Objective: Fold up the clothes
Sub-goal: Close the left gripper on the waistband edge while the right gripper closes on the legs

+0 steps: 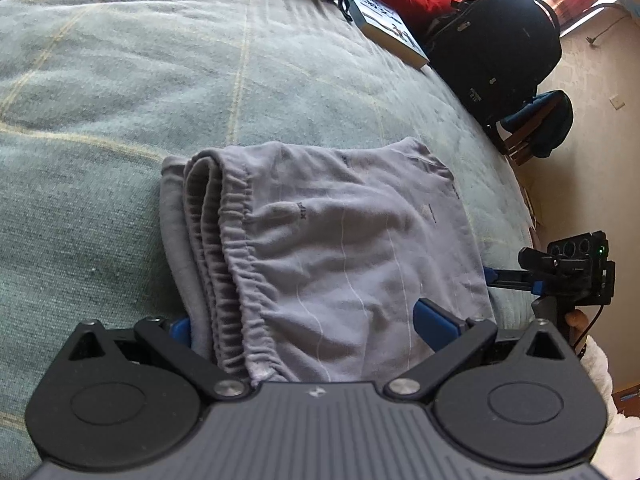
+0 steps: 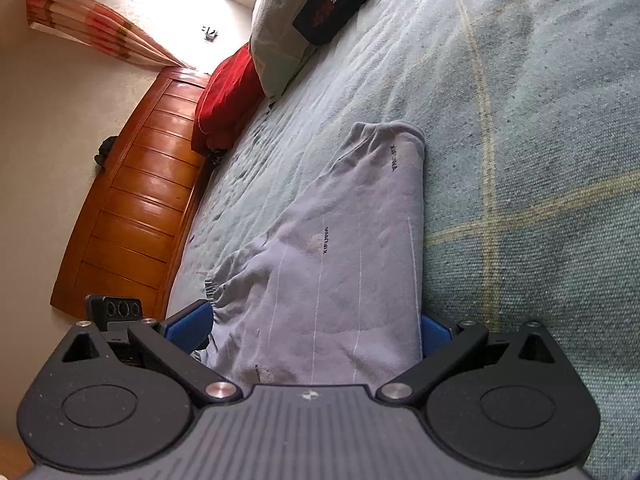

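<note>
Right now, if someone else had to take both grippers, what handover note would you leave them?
Left gripper: open, fingers either side of the elastic-waistband end of the folded grey pants.
Right gripper: open, straddling the other near edge of the pants.
Pants lie folded in layers on the green plaid bedspread; neither gripper appears clamped on them.
Done: pants look folded into a compact stack.
Left: probably one more fold or a tidy-up, otherwise withdraw. No other clothes to fold show in either view.
</note>
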Motion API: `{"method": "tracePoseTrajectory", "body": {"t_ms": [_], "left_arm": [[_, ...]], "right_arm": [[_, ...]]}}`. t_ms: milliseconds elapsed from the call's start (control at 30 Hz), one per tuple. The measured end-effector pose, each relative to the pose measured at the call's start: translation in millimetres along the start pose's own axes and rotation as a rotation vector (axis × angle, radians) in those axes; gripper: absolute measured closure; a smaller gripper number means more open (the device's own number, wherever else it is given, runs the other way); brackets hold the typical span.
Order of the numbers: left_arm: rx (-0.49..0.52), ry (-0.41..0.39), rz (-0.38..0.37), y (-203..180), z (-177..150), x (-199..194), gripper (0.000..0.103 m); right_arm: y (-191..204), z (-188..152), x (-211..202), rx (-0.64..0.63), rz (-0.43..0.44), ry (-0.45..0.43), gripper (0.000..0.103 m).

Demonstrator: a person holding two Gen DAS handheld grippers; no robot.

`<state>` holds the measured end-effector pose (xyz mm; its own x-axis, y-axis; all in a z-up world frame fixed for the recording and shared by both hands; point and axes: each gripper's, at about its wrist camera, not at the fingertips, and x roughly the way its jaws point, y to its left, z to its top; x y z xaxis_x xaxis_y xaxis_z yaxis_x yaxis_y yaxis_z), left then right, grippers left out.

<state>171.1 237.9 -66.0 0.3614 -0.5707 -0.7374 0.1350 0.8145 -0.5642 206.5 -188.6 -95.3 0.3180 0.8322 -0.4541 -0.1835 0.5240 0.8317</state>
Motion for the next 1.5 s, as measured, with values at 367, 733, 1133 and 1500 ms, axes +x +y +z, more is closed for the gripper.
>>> {"method": "tracePoseTrajectory", "body": {"t_ms": [367, 733, 1133, 1500], "left_arm": [[-0.024, -0.005, -0.029, 5.0, 9.4, 5.2, 0.001], [-0.153, -0.051, -0.211, 34.1, -0.7, -4.0, 0.001], [-0.154, -0.092, -0.272, 37.0, 1.6, 3.0, 0.007], [-0.16, -0.077, -0.256, 46.7, 11.7, 8.2, 0.023]], "right_arm": [[0.2, 6.6, 8.1, -0.01, 0.009, 0.007, 0.0], [5.4, -2.3, 8.3, -0.072, 0.028, 0.029, 0.0], [4.8, 9.8, 22.4, -0.059, 0.076, 0.045, 0.0], [8.0, 19.3, 39.6, -0.115, 0.091, 0.04, 0.0]]}}
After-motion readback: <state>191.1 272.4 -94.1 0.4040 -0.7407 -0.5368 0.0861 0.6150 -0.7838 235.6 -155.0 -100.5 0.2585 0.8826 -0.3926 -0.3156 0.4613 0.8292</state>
